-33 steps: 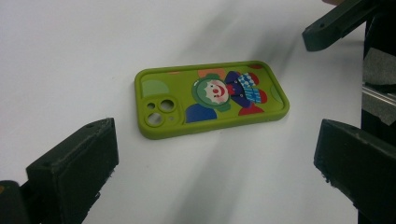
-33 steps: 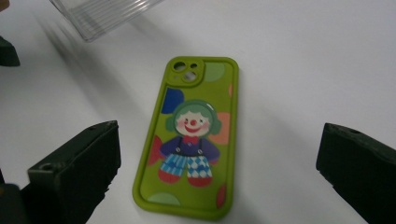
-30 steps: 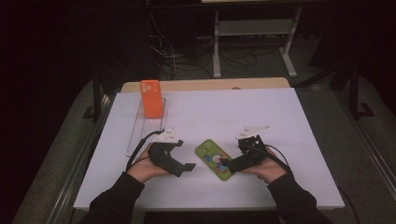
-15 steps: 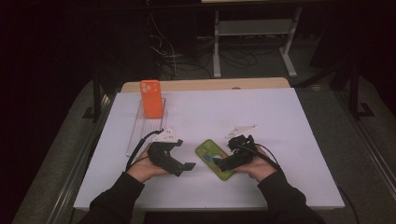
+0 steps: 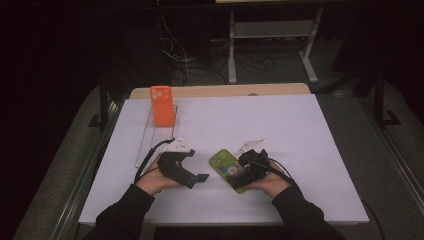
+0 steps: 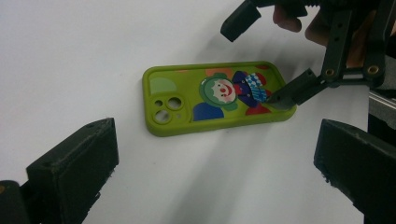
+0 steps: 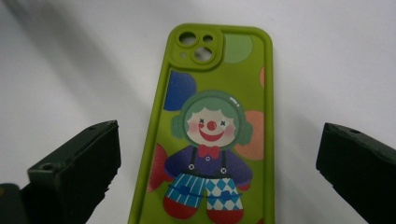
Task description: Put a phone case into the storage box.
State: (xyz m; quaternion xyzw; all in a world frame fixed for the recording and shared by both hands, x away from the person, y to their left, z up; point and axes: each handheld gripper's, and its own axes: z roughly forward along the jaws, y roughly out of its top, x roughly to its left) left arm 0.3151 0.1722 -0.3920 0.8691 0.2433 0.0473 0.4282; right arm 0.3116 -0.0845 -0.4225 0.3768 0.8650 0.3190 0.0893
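Note:
A green phone case (image 5: 226, 166) with a clown picture lies flat on the white table cover (image 5: 300, 130), picture up. My right gripper (image 5: 241, 175) is open at the case's near right end; in the right gripper view its jaws stand wide on either side of the case (image 7: 215, 116). In the left gripper view one right fingertip (image 6: 287, 95) touches the case's (image 6: 205, 100) end edge. My left gripper (image 5: 198, 178) is open just left of the case, its jaws aimed at it and apart from it.
An orange phone case (image 5: 161, 105) stands upright at the far end of a clear tray (image 5: 150, 142) at the left of the cover. A wooden edge (image 5: 225, 91) runs along the back. Dark floor, cables and a metal stand lie beyond.
My right gripper has moved left and forward onto the near end of the green case. The left gripper has hardly moved.

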